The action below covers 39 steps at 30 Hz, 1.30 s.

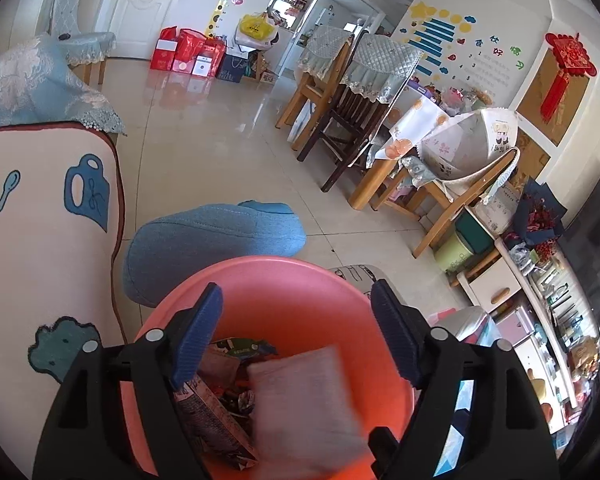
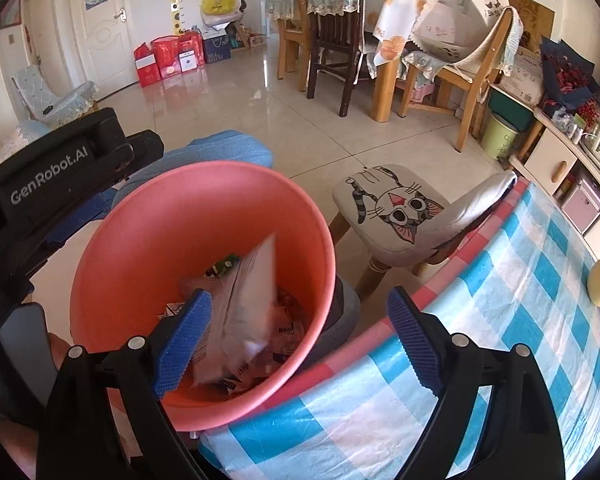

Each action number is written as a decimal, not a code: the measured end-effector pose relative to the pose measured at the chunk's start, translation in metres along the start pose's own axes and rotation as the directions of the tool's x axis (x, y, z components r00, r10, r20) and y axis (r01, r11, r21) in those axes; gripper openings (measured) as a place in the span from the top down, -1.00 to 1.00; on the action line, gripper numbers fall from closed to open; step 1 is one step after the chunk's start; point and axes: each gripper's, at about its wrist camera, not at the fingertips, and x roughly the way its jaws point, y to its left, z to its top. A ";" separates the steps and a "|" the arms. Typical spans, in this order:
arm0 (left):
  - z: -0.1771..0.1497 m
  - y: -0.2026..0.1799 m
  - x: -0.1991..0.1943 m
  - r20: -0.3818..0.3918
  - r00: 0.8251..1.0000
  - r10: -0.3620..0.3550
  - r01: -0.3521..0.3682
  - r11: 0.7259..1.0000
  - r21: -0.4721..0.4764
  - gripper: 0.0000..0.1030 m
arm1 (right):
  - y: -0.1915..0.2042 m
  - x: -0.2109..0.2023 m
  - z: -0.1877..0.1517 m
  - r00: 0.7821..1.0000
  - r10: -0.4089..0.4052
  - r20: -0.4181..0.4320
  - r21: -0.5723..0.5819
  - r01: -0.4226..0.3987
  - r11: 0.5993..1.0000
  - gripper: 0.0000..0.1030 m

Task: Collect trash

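Pink bin [image 1: 300, 280] below both my grippers, a pale packet [image 1: 304, 404] blurred inside it.

Left gripper [image 1: 296, 328] fingers stand wide over the bin at lower centre of its view, gripping nothing; the packet lies among wrappers [image 1: 236, 360]. Right gripper [image 2: 300, 336] fingers also stand wide, empty, one over the bin, the other over the checked tabletop [image 2: 500, 320] at lower right. Cat-print stool [image 2: 396, 204] stands just beyond.

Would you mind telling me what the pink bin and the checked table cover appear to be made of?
The pink bin looks like moulded plastic: smooth, evenly coloured walls with a soft sheen. The checked table cover seems to be thin plastic sheeting, since it is glossy and wrinkles over the edge, though coated cloth is possible.
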 end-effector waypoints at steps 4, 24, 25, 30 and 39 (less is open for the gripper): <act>-0.002 -0.002 -0.004 0.022 1.000 0.021 -0.021 1.000 0.015 -0.63 | -0.004 -0.007 -0.004 1.000 -0.019 0.025 0.003 0.019 1.000 -0.73; -0.028 -0.068 -0.025 0.069 0.997 -0.043 0.020 0.953 0.304 -0.92 | -0.050 -0.047 -0.041 0.989 -0.134 0.060 0.081 0.129 0.988 -0.76; -0.031 -0.073 -0.027 0.075 0.996 -0.046 0.020 0.947 0.321 -0.92 | -0.054 -0.049 -0.044 0.989 -0.139 0.060 0.090 0.133 0.987 -0.77; -0.043 -0.090 -0.034 0.073 0.994 -0.077 0.044 0.922 0.385 -0.92 | -0.070 -0.065 -0.057 0.984 -0.169 0.062 0.123 0.161 0.979 -0.78; -0.064 -0.111 -0.048 0.040 0.990 -0.137 0.105 0.888 0.447 -0.92 | -0.095 -0.094 -0.079 0.972 -0.226 0.069 0.177 0.211 0.961 -0.78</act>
